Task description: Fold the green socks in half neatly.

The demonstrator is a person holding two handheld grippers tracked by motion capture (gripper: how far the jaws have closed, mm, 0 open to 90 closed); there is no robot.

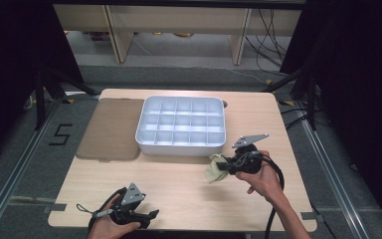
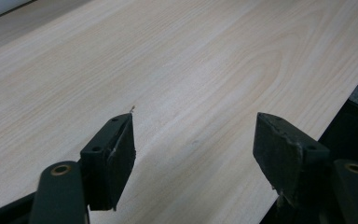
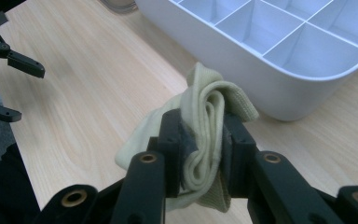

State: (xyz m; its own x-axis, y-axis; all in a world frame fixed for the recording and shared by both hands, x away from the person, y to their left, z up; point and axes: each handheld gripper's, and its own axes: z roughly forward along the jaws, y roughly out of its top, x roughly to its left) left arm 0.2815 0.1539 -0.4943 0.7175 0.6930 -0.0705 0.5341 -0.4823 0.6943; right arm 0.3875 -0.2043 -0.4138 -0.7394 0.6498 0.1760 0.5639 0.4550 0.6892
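Now your right gripper [image 3: 204, 140] clamps the pale yellow cloth [image 3: 205, 107] beside the white tray [image 1: 181, 144]; your left gripper's [image 2: 193, 140] jaws stand apart.

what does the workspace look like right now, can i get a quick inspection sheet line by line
Surface: light wood table, bare around the left tool.
Job's things: white divided tray, its visible compartments empty; pale yellow-green cloth, bunched, in front of the tray.
Clutter: brownish flat mat left of the tray, touching it.
Tools: left tool open, nothing between its jaws, low over the near edge; right tool shut on the cloth.
Cables: black cable trailing from the right tool; more cables on the floor at the far right.
Surroundings: grey floor with a "5" mark at left, black stands, wooden furniture legs behind.
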